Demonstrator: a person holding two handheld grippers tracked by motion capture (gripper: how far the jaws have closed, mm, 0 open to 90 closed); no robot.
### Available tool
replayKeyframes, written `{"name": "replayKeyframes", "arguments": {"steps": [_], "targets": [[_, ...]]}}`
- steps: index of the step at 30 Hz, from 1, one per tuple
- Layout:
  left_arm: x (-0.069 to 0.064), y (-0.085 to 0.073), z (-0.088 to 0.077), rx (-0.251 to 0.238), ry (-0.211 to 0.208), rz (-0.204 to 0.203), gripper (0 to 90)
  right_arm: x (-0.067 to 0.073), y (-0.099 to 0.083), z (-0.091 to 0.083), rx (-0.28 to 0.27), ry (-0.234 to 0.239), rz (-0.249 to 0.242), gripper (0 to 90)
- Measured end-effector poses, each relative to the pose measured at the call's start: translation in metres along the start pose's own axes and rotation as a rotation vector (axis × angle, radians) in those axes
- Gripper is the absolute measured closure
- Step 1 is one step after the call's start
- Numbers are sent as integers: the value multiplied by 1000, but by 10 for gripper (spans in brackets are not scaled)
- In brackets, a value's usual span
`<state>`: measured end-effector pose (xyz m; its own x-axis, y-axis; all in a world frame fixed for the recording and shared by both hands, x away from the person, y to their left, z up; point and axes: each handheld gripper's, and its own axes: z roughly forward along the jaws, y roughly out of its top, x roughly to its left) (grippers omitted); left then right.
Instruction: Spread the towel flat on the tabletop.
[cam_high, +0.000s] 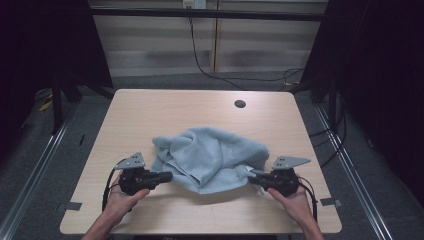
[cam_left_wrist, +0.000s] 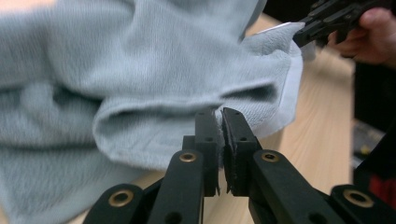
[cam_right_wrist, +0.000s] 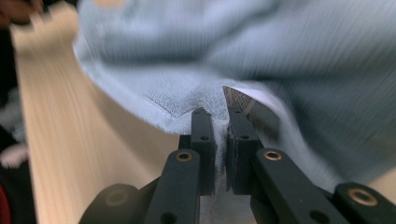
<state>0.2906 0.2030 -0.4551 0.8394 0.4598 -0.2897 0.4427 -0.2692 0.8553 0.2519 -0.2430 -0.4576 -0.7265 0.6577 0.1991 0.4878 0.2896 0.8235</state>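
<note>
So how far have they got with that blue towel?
Done: both tools have taken hold. The left tool is shut on one edge of the towel, and the right tool is shut on a corner beside its white label. In hand: raising those edges off the table. Left: the towel is crumpled, so spreading or folding likely remains.

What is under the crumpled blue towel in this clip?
Light wooden table shows all around the blue towel, which rests bunched on it. Both near edges are pinched by the left gripper and right gripper. Anything beneath the heap's middle is covered by folds.
</note>
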Motion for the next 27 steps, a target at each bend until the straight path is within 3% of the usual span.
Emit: {"name": "replayKeyframes", "arguments": {"steps": [4, 5, 9, 13, 16, 18, 20, 23, 27], "targets": [[12, 20, -5, -92, 44, -25, 856, -8, 31, -6, -99, -30, -18, 845], [16, 24, -5, -94, 48, -27, 856, -13, 39, -3, -117, -31, -20, 845], [41, 33, 8, -65, 114, -46, 856, -33, 54, 21, -151, -53, 21, 845], [72, 21, 31, 14, 188, -101, 853, -49, 52, 51, -127, -69, 82, 845], [80, 13, 44, 44, 185, -117, 846, -55, 43, 74, -58, -78, 99, 844], [85, 7, 54, 92, 186, -106, 842, -58, 36, 85, -31, -73, 116, 844], [89, 3, 58, 89, 171, -144, 840, -59, 29, 93, -12, -69, 128, 844], [85, 0, 61, 112, 182, -124, 839, -57, 21, 99, 6, -65, 133, 847], [77, -8, 55, 118, 123, -128, 841, -54, 17, 95, 23, -59, 117, 848]]}}
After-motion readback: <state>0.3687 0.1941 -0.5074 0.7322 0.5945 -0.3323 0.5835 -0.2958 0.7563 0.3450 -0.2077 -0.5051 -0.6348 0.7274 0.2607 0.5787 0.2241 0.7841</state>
